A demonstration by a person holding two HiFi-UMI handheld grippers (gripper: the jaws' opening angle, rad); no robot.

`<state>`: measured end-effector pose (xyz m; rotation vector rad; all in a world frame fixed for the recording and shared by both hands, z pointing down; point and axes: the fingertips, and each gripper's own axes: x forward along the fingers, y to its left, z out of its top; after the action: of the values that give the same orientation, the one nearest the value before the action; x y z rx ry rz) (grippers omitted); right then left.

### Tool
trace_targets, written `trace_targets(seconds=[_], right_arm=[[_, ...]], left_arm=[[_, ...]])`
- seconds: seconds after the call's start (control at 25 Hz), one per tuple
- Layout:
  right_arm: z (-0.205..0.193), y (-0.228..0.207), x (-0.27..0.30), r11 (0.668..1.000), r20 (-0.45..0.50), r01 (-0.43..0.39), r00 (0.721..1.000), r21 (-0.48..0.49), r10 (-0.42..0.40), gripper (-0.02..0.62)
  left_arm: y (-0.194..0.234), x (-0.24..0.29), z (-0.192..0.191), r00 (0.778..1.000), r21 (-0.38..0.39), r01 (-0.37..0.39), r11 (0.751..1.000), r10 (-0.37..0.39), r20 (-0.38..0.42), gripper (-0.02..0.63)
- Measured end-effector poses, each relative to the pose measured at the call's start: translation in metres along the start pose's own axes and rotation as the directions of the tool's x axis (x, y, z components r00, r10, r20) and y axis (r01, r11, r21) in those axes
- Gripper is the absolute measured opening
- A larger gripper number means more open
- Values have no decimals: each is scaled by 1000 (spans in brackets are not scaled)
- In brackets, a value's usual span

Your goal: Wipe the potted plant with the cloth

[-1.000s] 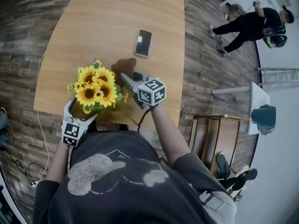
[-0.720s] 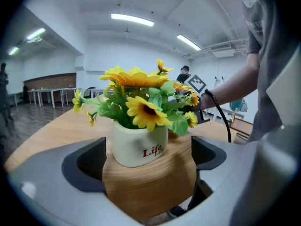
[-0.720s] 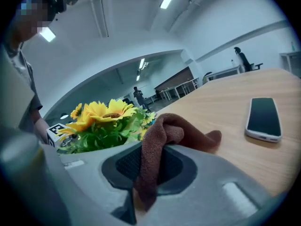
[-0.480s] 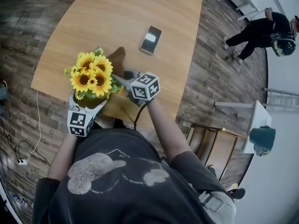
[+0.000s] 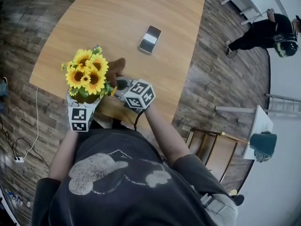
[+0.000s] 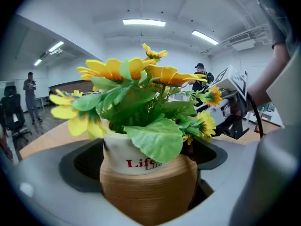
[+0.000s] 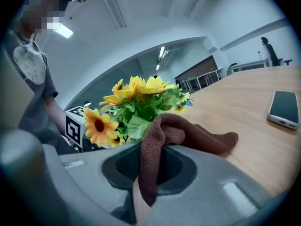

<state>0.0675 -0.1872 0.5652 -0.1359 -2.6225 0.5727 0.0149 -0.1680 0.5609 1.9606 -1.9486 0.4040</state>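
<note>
The potted plant [image 5: 86,77], a bunch of yellow sunflowers with green leaves in a ribbed brown pot [image 6: 148,189] that has a white band with red lettering, stands upright on the near left part of the desk [image 5: 131,13], close to the edge by the person. The pot sits between the jaws of the left tongs [image 5: 85,102], which stand spread wide on either side of it, with dark gaps showing between the pads and the pot's wall. Just to the plant's right, the right tongs [image 5: 120,84] are clamped on a brown cloth [image 7: 162,135]. The cloth is pinched at a fold, one end hanging down between the jaws and the rest draped forward over the desk top. It lies right beside the leaves, though whether it touches them cannot be told. Farther out on the desk, well apart from the plant, a phone [image 5: 150,33] lies flat. Beyond the desk, a person [image 5: 263,29] in dark clothes stands on the wood floor [image 5: 211,74].
</note>
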Motion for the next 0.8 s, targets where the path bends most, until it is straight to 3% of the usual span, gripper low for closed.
trace_targets(seconds=[0.52, 0.6, 0.8], right_arm=[[-14, 40, -6, 994, -19, -108, 994, 20, 108, 54], [-16, 46, -8, 992, -26, -122, 992, 23, 122, 54], [-16, 43, -20, 995, -4, -86, 996, 54, 87, 54]], left_arm=[[21, 4, -22, 999, 113, -6, 994, 10, -33, 615], [25, 4, -20, 1000, 133, -13, 991, 16, -25, 591], [25, 8, -15, 1000, 144, -7, 990, 8, -6, 560]])
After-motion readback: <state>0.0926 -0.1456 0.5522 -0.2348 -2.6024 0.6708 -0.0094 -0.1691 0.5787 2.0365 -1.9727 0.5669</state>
